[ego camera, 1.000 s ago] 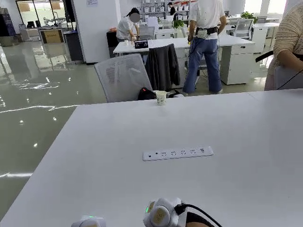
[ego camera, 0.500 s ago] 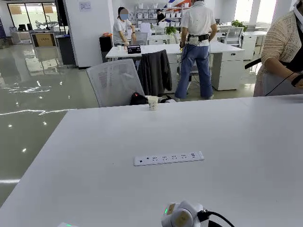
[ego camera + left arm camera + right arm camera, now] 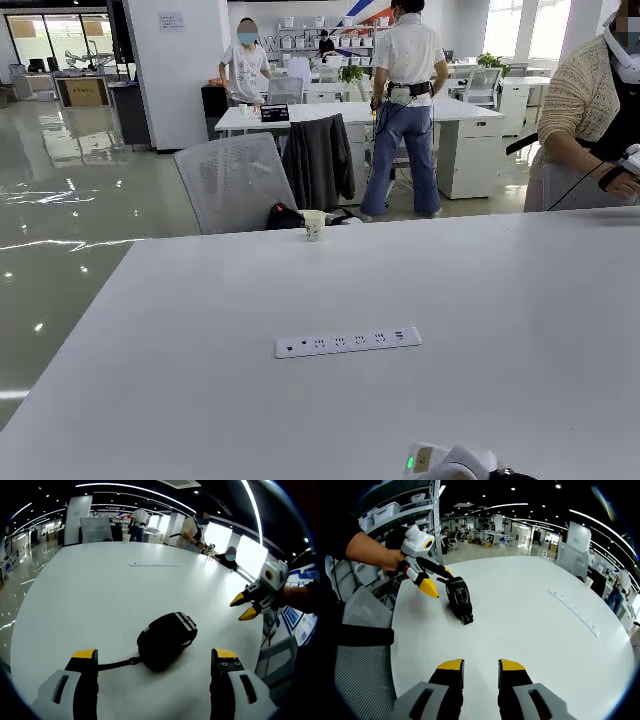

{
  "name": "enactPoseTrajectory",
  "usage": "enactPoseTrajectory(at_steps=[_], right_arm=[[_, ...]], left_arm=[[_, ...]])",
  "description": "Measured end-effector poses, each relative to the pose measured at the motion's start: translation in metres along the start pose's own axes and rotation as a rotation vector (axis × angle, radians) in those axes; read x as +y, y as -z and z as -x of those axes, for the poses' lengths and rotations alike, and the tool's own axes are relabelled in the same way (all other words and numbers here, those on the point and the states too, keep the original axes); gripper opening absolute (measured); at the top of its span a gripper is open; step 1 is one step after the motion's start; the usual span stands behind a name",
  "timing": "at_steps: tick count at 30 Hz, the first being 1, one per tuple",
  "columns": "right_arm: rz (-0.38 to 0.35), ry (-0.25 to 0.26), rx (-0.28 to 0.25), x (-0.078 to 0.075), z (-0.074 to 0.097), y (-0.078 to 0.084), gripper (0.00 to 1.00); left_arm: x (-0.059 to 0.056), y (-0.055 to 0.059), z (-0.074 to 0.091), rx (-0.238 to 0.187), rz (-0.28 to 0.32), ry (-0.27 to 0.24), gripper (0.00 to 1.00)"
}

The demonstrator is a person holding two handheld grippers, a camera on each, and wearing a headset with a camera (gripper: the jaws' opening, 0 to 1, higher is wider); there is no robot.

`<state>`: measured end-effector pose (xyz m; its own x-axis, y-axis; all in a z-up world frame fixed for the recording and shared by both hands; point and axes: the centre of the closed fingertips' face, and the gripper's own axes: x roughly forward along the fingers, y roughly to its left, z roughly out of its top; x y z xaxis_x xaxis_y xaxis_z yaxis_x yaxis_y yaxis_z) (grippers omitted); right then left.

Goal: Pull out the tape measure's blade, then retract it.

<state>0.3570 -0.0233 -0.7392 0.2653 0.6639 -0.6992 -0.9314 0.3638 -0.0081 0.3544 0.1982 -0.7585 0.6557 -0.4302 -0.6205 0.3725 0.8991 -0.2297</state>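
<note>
A black tape measure (image 3: pixel 167 639) lies on the white table (image 3: pixel 100 590), its strap trailing off to one side, and no blade is pulled out. My left gripper (image 3: pixel 155 654) is wide open, one jaw on either side of the tape measure's near end, without touching it. From the right gripper view, the tape measure (image 3: pixel 459 597) rests right at the left gripper's (image 3: pixel 437 580) yellow tips. My right gripper (image 3: pixel 481 666) hovers over bare table some way from it, narrowly open and holding nothing. The right gripper (image 3: pixel 243 607) also shows in the left gripper view. A gripper's top (image 3: pixel 450 465) peeks in at the head view's bottom edge.
A white power strip (image 3: pixel 348 342) lies mid-table, and a paper cup (image 3: pixel 313 225) stands at the far edge. A grey chair (image 3: pixel 235 180) sits behind the table. A person (image 3: pixel 590 120) stands at the far right corner, and others stand further back.
The head view has shifted. Relative to the power strip, the gripper top at the bottom edge now sits further right, and the other gripper top has left the picture.
</note>
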Motion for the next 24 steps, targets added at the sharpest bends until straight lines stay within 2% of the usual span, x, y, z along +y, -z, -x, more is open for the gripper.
enactPoseTrajectory(at_steps=[1, 2, 3, 4, 6, 10, 11, 12, 13, 14, 18, 24], right_arm=[[-0.003, 0.003, -0.003, -0.001, 0.002, 0.002, 0.24], [-0.022, 0.012, -0.01, -0.001, 0.005, 0.005, 0.25], [-0.043, 0.017, -0.019, -0.002, 0.007, 0.008, 0.25], [-0.086, 0.02, -0.033, -0.003, 0.008, 0.012, 0.25], [-0.123, 0.029, -0.032, -0.004, 0.012, 0.019, 0.26], [-0.133, 0.047, -0.045, -0.006, 0.025, 0.029, 0.29], [-0.137, 0.05, -0.051, -0.007, 0.027, 0.03, 0.29], [-0.14, 0.057, -0.054, -0.009, 0.031, 0.033, 0.3], [-0.142, 0.062, -0.056, -0.01, 0.033, 0.035, 0.3], [-0.144, 0.069, -0.058, -0.011, 0.036, 0.038, 0.3], [-0.138, 0.079, -0.049, -0.012, 0.045, 0.051, 0.34], [-0.149, 0.093, -0.023, -0.019, 0.062, 0.074, 0.43]], left_arm=[[0.001, 0.0, 0.002, -0.002, -0.009, -0.003, 0.93], [0.0, 0.0, 0.005, -0.01, -0.031, 0.011, 0.97], [-0.001, 0.0, 0.007, -0.013, -0.029, 0.024, 0.99], [0.0, 0.0, 0.011, -0.018, -0.035, 0.03, 0.98], [-0.001, 0.0, 0.015, -0.025, -0.047, 0.047, 0.99], [-0.005, 0.005, 0.026, -0.019, -0.042, 0.098, 0.99], [-0.005, 0.007, 0.029, -0.016, -0.051, 0.096, 0.99], [0.0, 0.011, 0.033, 0.005, -0.104, 0.078, 0.99], [0.002, 0.013, 0.035, 0.013, -0.116, 0.066, 0.99], [-0.002, 0.014, 0.038, 0.009, -0.106, 0.085, 0.99], [-0.001, 0.021, 0.048, 0.019, -0.116, 0.089, 0.99], [0.007, 0.034, 0.061, 0.052, -0.143, 0.069, 0.99]])
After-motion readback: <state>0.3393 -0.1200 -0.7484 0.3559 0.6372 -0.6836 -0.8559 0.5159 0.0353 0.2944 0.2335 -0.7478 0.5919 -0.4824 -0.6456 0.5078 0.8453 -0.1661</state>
